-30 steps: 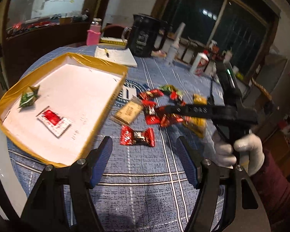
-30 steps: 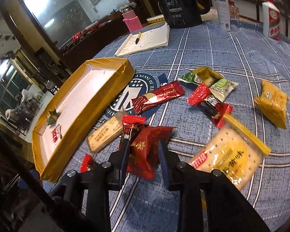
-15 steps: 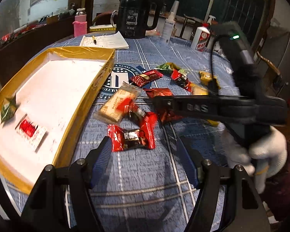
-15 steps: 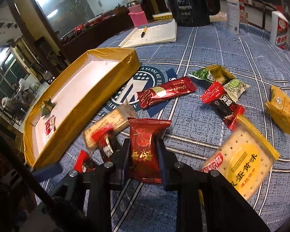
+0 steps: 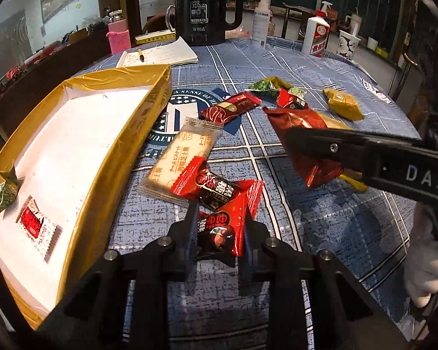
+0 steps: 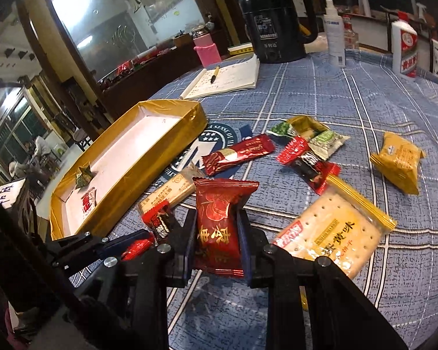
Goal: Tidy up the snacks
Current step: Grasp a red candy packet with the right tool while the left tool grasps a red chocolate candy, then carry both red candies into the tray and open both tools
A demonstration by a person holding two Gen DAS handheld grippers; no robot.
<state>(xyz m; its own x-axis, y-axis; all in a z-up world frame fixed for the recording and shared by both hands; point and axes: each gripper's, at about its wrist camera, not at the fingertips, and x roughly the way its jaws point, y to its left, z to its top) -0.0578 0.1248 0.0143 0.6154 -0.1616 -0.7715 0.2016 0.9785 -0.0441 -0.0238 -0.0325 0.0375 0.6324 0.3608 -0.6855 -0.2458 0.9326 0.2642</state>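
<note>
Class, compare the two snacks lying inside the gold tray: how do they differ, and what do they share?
The green packet is crumpled and puffy, near the gold tray's corner; the red-and-white sachet is flat with zigzag edges, farther from that corner. The packet is dark green; the sachet has a red centre on white. Both are small, sealed, and lie apart on the white floor.

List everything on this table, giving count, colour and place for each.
cloth: 1, blue checked; over table
tray: 1, gold, white inside; left
green candy: 1; in tray
white packet: 1, red and white; in tray
biscuit pack: 1, beige; beside tray
red bar: 1; past biscuit pack
small packs: 3, green, gold; far cluster
loose candies: 2, red-black; one on biscuit pack, one by small packs
yellow pack: 1; right
cracker pack: 1, yellow; near right
kettle: 1, black; far edge
notebook: 1, white, pen on it; behind tray
bottles: 3, pink, white; far edge
left gripper: black; jaws closing on held candy, red-black
right gripper: black; jaws shut on red pouch
glove: white; on right gripper's handle
</note>
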